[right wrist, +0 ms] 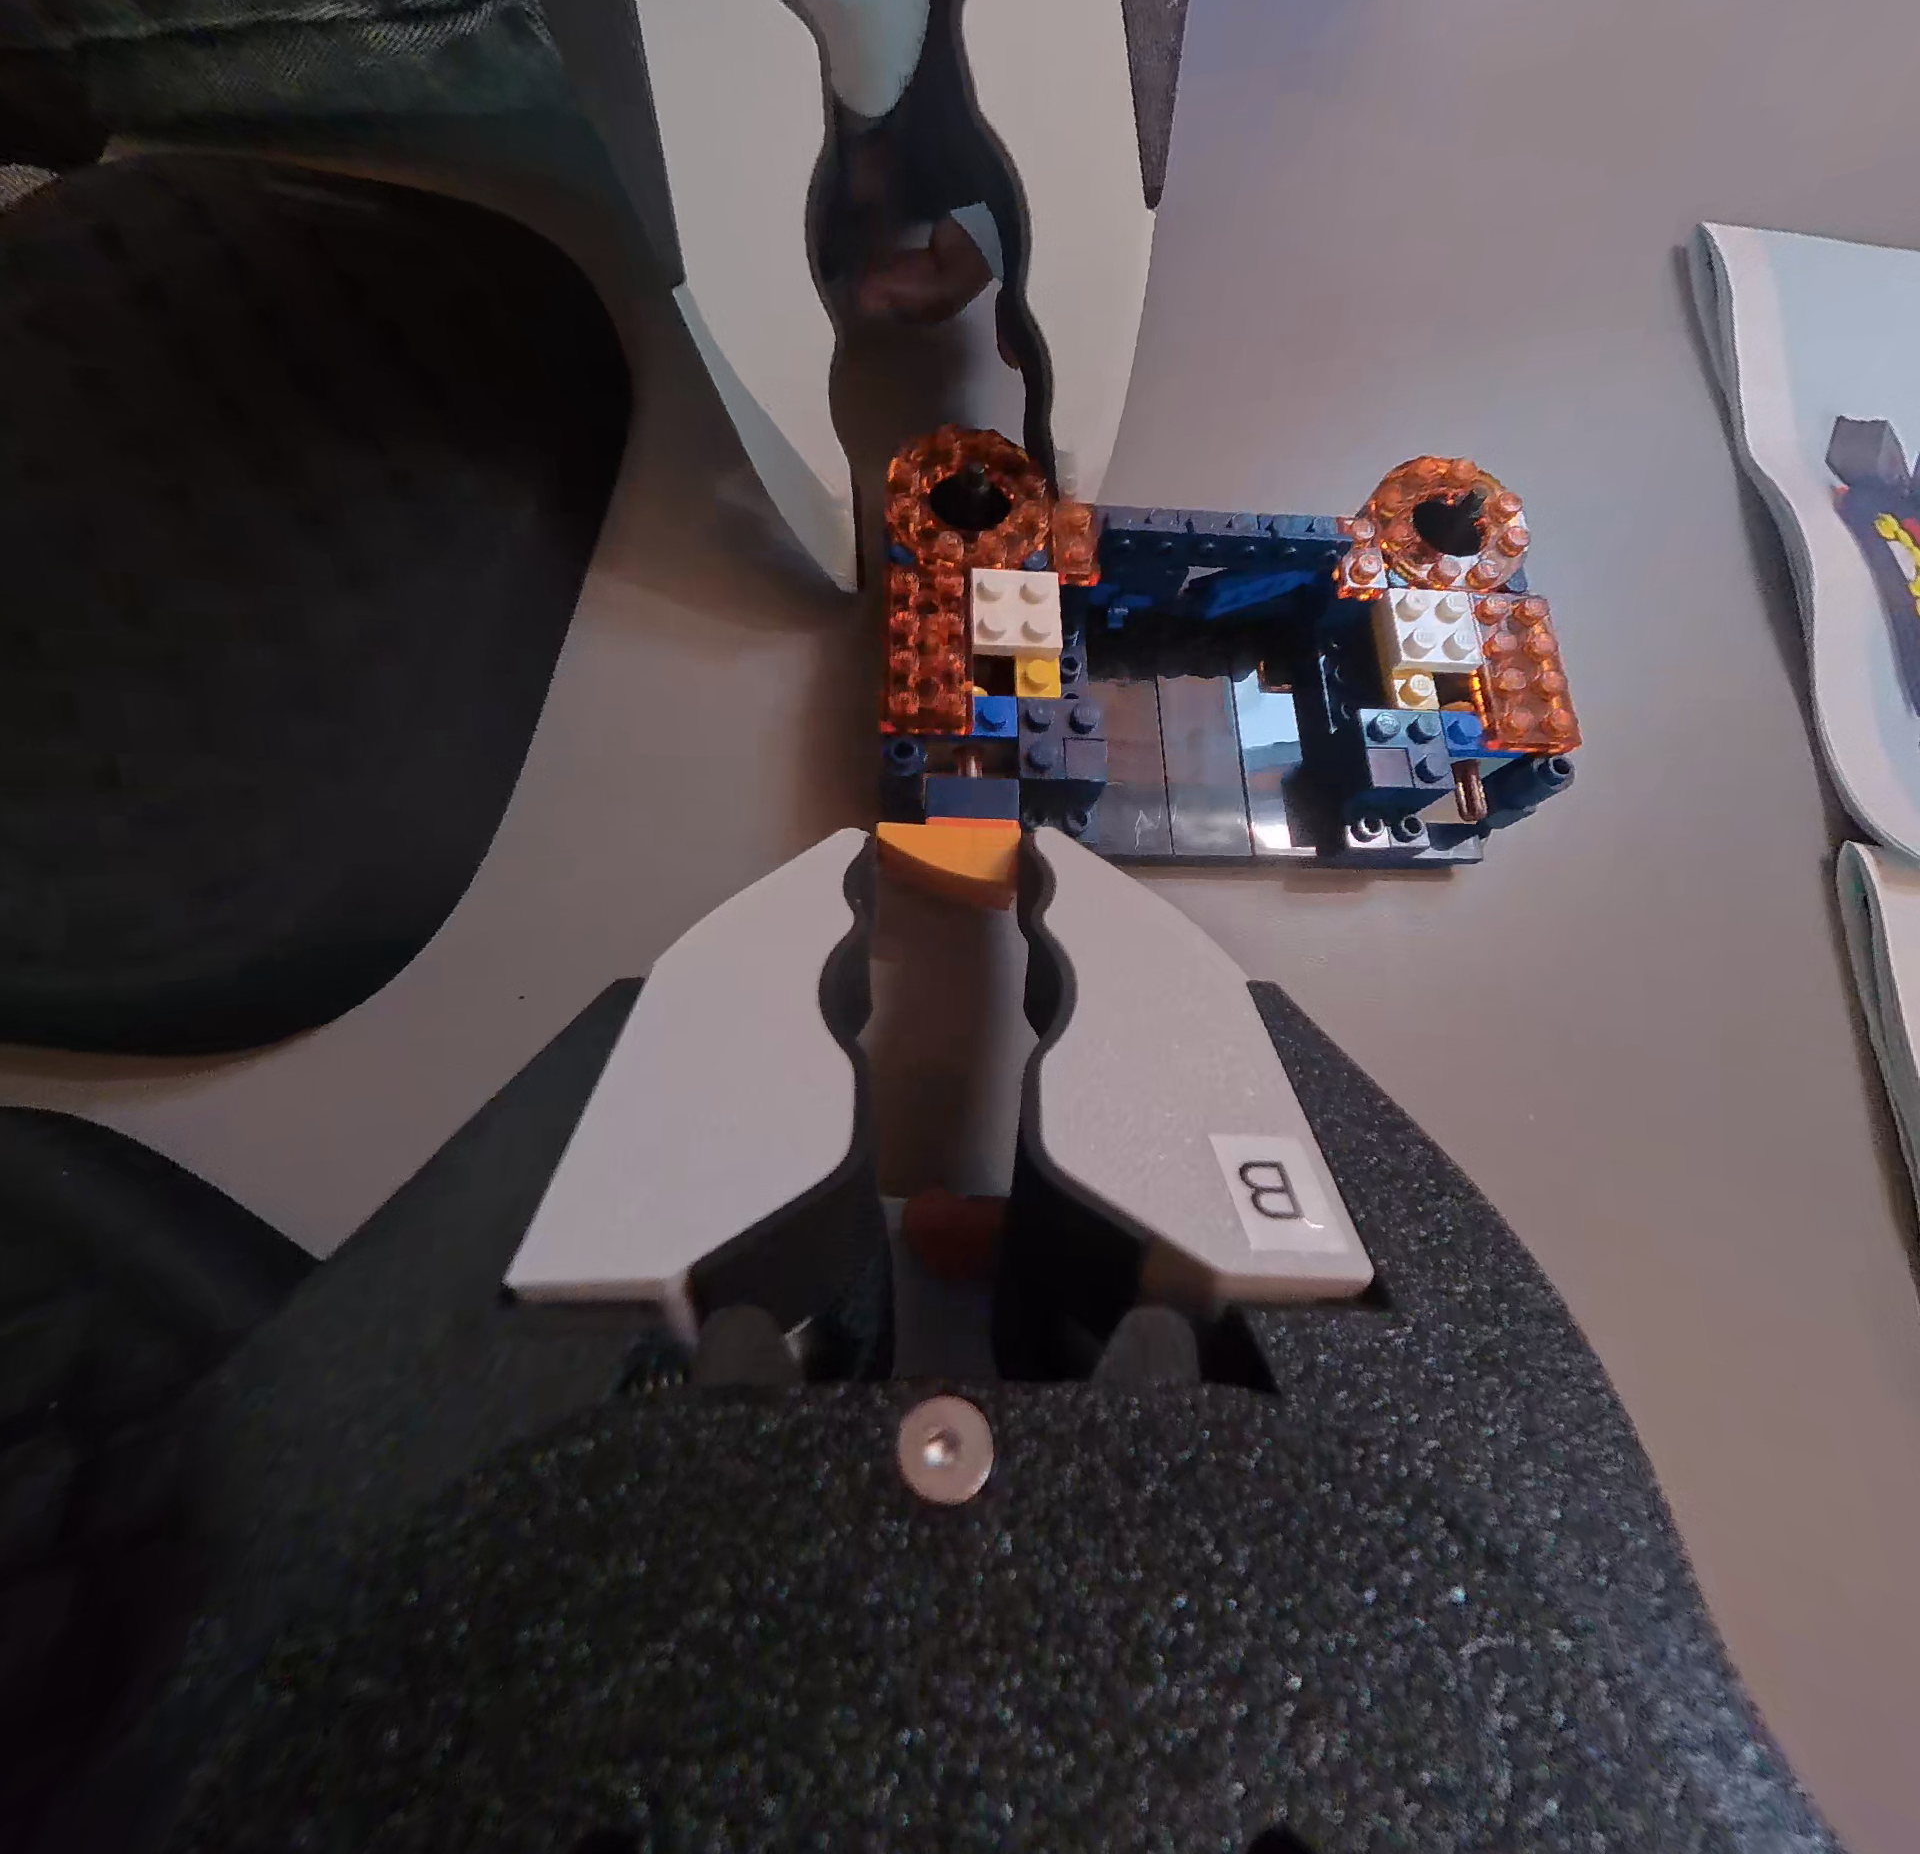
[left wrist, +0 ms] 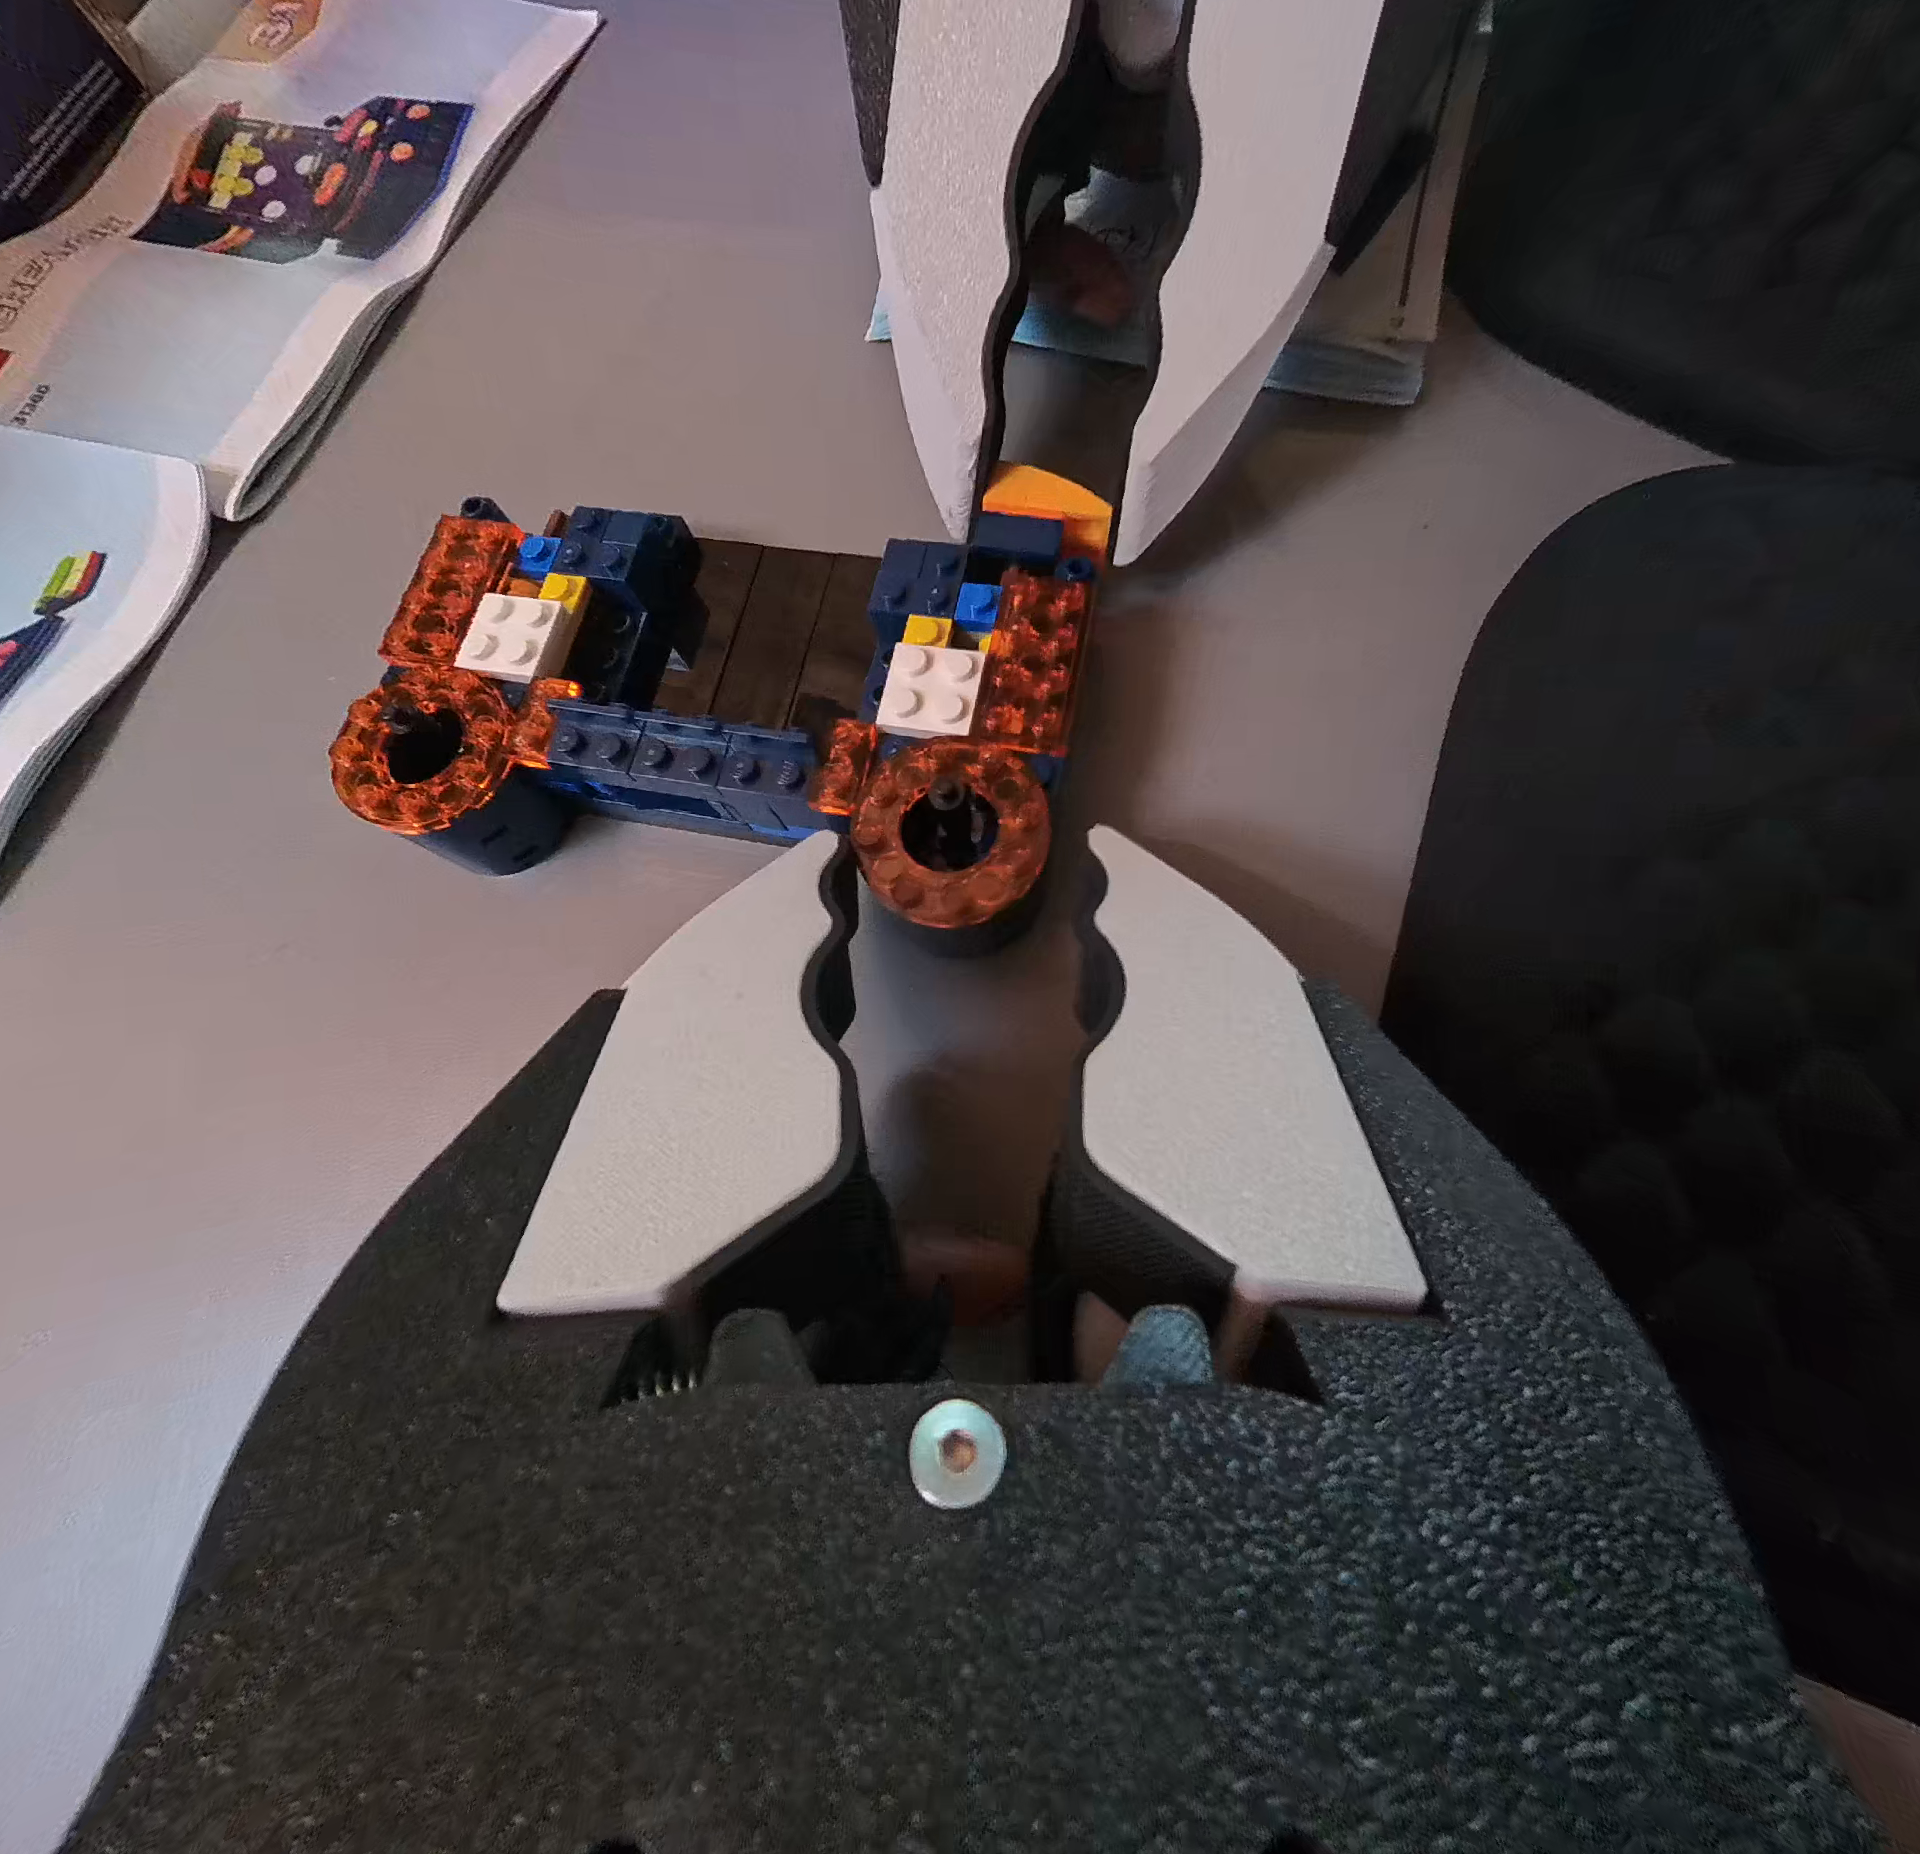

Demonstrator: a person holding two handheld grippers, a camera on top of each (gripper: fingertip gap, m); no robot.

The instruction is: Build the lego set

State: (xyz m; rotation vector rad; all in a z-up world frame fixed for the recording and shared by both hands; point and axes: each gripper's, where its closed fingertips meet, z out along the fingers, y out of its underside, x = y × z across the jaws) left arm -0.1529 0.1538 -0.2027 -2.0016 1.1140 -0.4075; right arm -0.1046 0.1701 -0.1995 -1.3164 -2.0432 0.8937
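- The left gripper point(left wrist: 961, 843) is seen reaching up from the bottom of the left wrist view, its two fingers spread on either side of an orange ring point(left wrist: 951, 838) at the near right corner of a brick model point(left wrist: 727, 682); a gap shows at the right pad, so the ring is not pinched
- The right gripper point(right wrist: 945, 848) reaches up from the bottom of the right wrist view, and its pads are pressed on an orange curved brick point(right wrist: 945, 864) held against the near left edge of the model
- In the left wrist view the right gripper point(left wrist: 1044, 547) comes down from the top of the frame, opposite the left one
- The model lies on a grey table point(left wrist: 675, 350), at mid frame in both views
- Counted on the model: two orange rings, two white four-stud bricks point(left wrist: 516, 632), two clear orange plates
- Two open booklets point(left wrist: 291, 225) lie at the upper left of the left wrist view
- A dark chair seat point(left wrist: 1662, 973) fills its right edge
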